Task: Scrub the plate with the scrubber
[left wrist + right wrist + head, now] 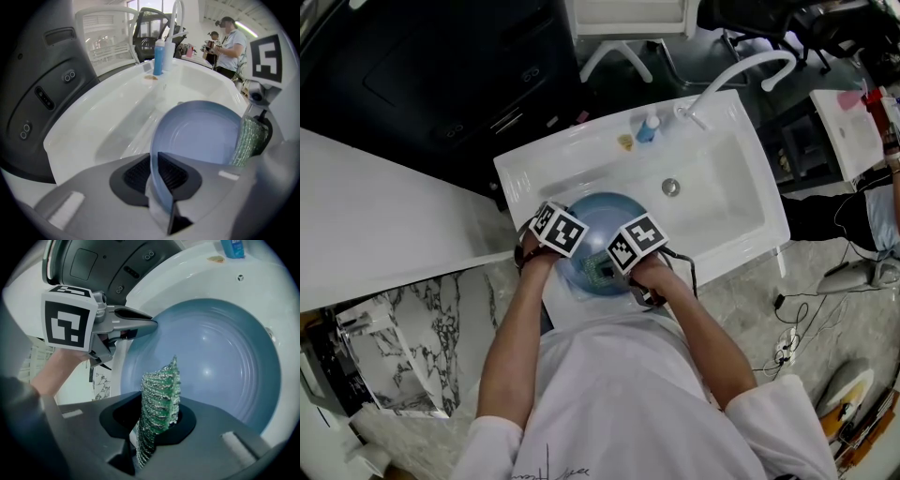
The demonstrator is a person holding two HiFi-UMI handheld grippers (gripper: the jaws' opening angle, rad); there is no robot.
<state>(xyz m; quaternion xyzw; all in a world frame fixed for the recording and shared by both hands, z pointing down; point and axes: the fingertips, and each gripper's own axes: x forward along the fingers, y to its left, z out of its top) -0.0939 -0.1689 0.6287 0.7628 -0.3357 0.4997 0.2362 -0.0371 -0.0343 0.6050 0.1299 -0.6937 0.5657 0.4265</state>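
Observation:
A blue plate (602, 244) is held tilted over the near end of the white sink (727, 202). My left gripper (156, 176) is shut on the plate's (199, 133) near rim, which runs between its pads. My right gripper (157, 416) is shut on a green and silver scrubber (159, 404) that stands up against the plate's (220, 357) inner face. In the head view the left gripper (558, 246) is at the plate's left edge and the right gripper (623, 262) at its lower right. The scrubber (248, 140) also shows at the plate's right edge in the left gripper view.
A white faucet (741, 75), a blue bottle (648, 128) and a small yellowish item (624, 142) are at the sink's far rim; the drain (670, 187) lies mid-basin. A dark appliance (441, 75) stands behind. A white counter (375, 225) is left. People (229, 44) stand in the background.

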